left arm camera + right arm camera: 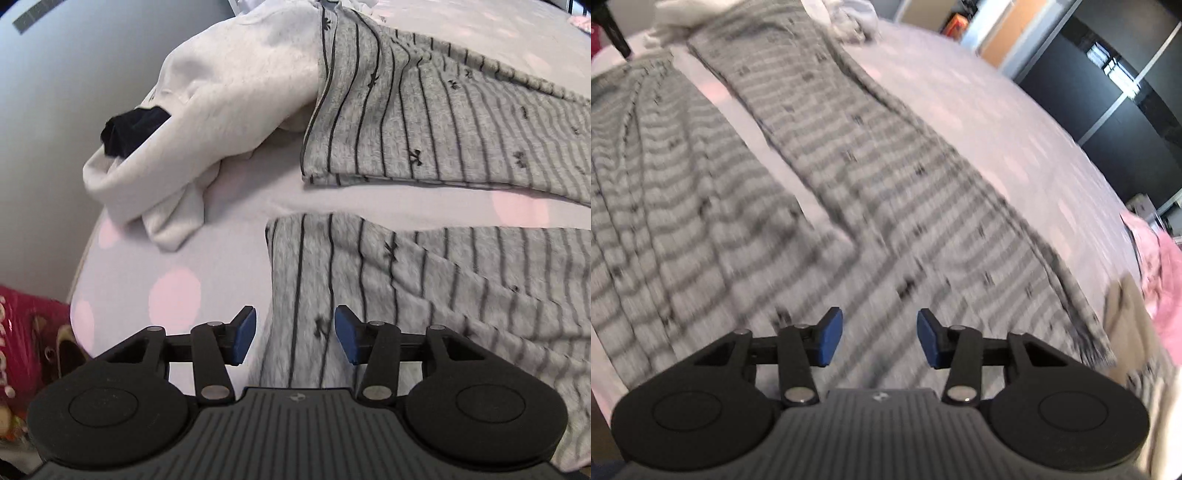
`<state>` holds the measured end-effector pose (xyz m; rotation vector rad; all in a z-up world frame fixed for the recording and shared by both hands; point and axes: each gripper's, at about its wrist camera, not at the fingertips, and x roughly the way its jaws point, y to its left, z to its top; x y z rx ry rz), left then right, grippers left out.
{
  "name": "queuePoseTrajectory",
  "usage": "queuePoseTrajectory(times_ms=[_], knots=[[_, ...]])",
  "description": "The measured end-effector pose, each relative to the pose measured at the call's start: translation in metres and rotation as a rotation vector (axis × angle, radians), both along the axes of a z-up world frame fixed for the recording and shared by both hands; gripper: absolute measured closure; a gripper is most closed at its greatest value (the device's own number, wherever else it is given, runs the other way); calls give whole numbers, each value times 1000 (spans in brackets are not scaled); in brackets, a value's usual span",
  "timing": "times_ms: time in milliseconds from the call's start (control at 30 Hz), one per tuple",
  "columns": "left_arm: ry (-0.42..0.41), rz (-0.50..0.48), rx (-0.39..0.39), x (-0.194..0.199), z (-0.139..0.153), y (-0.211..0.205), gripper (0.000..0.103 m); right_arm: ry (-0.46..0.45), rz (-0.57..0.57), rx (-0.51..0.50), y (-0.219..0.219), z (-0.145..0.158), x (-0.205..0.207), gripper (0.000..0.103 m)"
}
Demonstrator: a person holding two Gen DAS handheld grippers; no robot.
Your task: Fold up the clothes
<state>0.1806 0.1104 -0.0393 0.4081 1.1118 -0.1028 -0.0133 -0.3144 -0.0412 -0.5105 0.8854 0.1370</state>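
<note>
The grey striped trousers (424,122) lie spread on the dotted sheet (229,206), two legs running side by side with a strip of sheet between them. In the left wrist view one leg's hem sits lower centre, the other's upper right; a white sweatshirt (221,92) is bunched at upper left, its edge under the far leg.

The left gripper (294,334) hangs over the near hem corner, blue pads apart with nothing pinched; cloth shows in the gap but the pads do not press it. The right gripper (880,338) is likewise parted and empty above the trousers, near where the legs join. That view is blurred, so whether it touches the fabric cannot be told.

Judged from this, the step is taking hold to fold one leg over the other. To do it well:
- pinch the near hem at its outer corner, catching both layers
- take the matching point at the waist end with the right
- lift both together, keep the edge taut, lay it on the far leg's edge
- keep clear of the sweatshirt
</note>
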Motion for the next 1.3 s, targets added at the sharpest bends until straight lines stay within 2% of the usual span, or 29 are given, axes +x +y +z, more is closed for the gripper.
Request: queuePoseTrajectory(times_ms=[100, 167, 433, 533, 567, 600, 633, 667, 700, 733, 867, 967, 1033, 1100, 1133, 1200, 1267, 1300], knots=[[-6, 26, -22, 23, -19, 14, 58, -30, 33, 6, 11, 2, 12, 59], [-9, 47, -55, 31, -25, 19, 58, -33, 44, 46, 14, 0, 28, 59], [40, 76, -136, 41, -46, 32, 58, 47, 80, 220, 32, -13, 88, 62], [27, 76, -166, 37, -49, 36, 58, 130, 98, 223, 41, -30, 103, 69], [25, 72, -176, 36, -49, 37, 60, 160, 103, 219, 43, -36, 106, 75], [31, 67, -198, 35, -48, 38, 69, 184, 109, 222, 45, -41, 108, 84], [38, 62, -221, 35, -48, 39, 74, 197, 116, 232, 46, -43, 110, 89], [41, 54, -218, 33, -47, 37, 85, 201, 126, 229, 49, -42, 111, 98], [44, 45, -210, 32, -46, 35, 96, 182, 133, 206, 51, -39, 111, 100], [36, 38, -167, 30, -45, 32, 102, 145, 130, 179, 53, -36, 111, 100], [-44, 73, -42, 26, -35, 28, 102, -10, 14, 141, 47, -20, 119, 101], [-37, 56, 31, 27, -39, 25, 102, -36, 22, 87, 55, -24, 122, 101], [-24, 38, 34, 27, -43, 22, 102, -13, 43, 59, 64, -33, 123, 100], [-15, 17, 24, 26, -44, 21, 97, 49, 55, 65, 63, -36, 121, 98], [-15, 14, 12, 25, -43, 23, 93, 47, 50, 62, 62, -34, 120, 94], [-50, 41, -52, 26, -36, 31, 69, 37, 25, 81, 56, -28, 117, 77], [-84, 66, -138, 30, -27, 40, 53, 24, -2, 113, 48, -19, 114, 75], [-91, 75, -177, 32, -24, 43, 53, 19, -14, 114, 45, -16, 111, 75]])
